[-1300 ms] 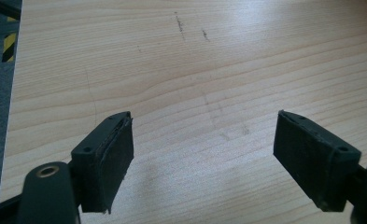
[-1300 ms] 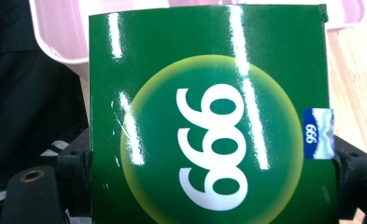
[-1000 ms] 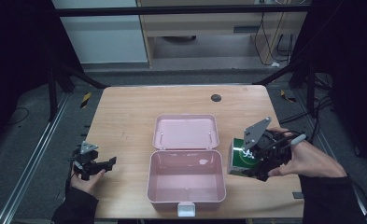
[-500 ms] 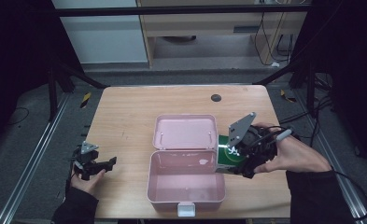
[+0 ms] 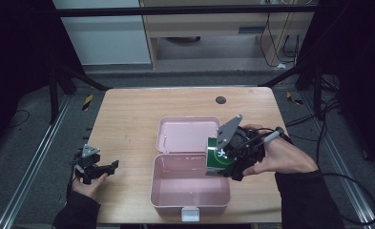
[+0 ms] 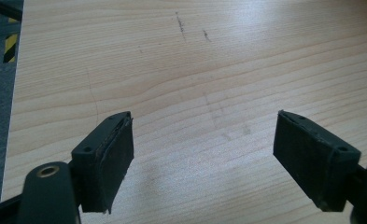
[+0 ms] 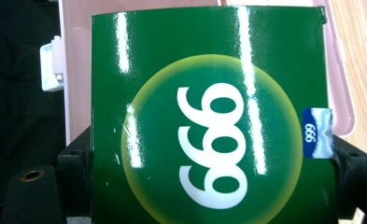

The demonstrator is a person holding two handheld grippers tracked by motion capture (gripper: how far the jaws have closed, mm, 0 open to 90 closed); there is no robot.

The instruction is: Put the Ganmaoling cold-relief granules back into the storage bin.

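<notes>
A pink lunch box lies open at the table's middle front, its lid laid flat behind it. My right gripper is shut on a green box with a yellow-green circle and holds it over the lunch box's right rim. In the right gripper view the green box sits between the jaws, with the pink box behind it. My left gripper rests at the table's left front corner, open. The left gripper has bare wood between its jaws.
A small dark disc lies near the table's far edge. A white latch sticks out at the lunch box's front. Metal rails and dark floor run along both sides of the table. Cables trail at the right.
My right gripper has carried the green box leftward from the table's right side to the lunch box's right rim. The left gripper has stayed still.
</notes>
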